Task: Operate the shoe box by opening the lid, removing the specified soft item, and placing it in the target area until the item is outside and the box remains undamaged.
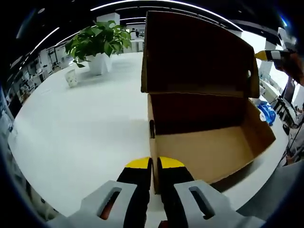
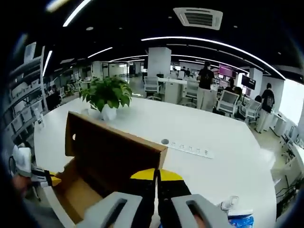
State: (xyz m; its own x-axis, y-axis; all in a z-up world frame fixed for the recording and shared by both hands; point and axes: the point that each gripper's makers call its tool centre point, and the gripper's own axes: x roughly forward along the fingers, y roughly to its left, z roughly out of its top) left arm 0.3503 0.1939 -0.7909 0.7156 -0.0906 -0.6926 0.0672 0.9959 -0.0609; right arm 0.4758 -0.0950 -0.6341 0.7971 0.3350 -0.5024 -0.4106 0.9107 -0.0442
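**Lid up, box looks empty**

Box (image 1: 209,142) sits open on the white table (image 1: 85,123), lid (image 1: 194,52) standing upright behind the cavity. Left gripper (image 1: 154,164) is pinched on the box's near corner wall, likely to steady it. Right gripper (image 2: 156,175) hangs above the box with jaws together, holding nothing. Soft item not visible inside the box; location unknown. Potted plant (image 1: 97,45) well beyond the box.

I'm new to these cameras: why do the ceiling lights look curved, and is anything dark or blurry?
Fisheye bending: in the right gripper view the ceiling light strips arc; in the left gripper view the white table edge curves too. There the shoe box interior and raised lid sit in shadow. The other hand-held gripper looks smeared at the right gripper view's left edge.
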